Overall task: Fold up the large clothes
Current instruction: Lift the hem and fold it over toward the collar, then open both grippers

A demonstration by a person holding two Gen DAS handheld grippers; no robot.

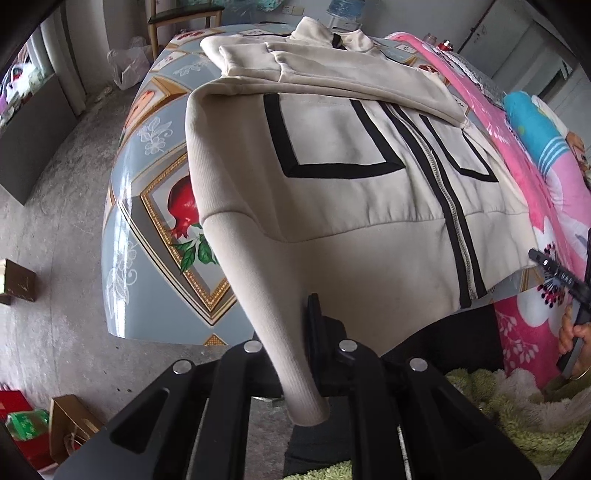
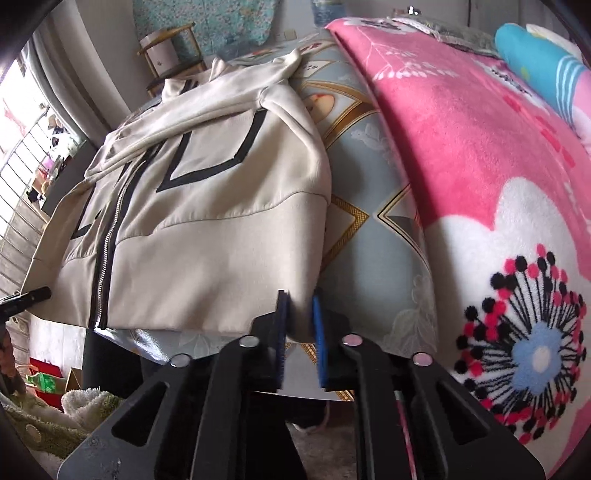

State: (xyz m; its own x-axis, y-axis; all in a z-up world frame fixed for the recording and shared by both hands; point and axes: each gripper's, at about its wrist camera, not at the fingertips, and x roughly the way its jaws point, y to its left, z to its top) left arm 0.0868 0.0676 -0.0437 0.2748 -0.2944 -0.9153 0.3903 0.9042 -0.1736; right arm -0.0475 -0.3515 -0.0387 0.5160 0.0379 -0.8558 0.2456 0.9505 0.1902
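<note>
A cream zip jacket (image 1: pixel 351 206) with black trim lies front up on the table, both sleeves folded across its chest. In the left wrist view its ribbed hem corner (image 1: pixel 266 295) is pulled off the near edge toward the camera, with my left gripper (image 1: pixel 291 314) shut on it. One finger (image 1: pixel 314 314) shows beside the cloth and the other is hidden behind it. In the right wrist view the other hem corner of the jacket (image 2: pixel 207 229) sits between the blue pads (image 2: pixel 282 317) of my right gripper (image 2: pixel 300 310), which is shut on it.
The table wears a grey-blue patterned cloth (image 1: pixel 147 221) (image 2: pixel 369 240). A pink flowered blanket (image 2: pixel 461 129) (image 1: pixel 524 184) covers its right side. A wooden chair (image 1: pixel 184 18) stands beyond the far end. Cardboard boxes (image 1: pixel 18 280) and a plastic bag (image 1: pixel 127 66) sit on the concrete floor at left.
</note>
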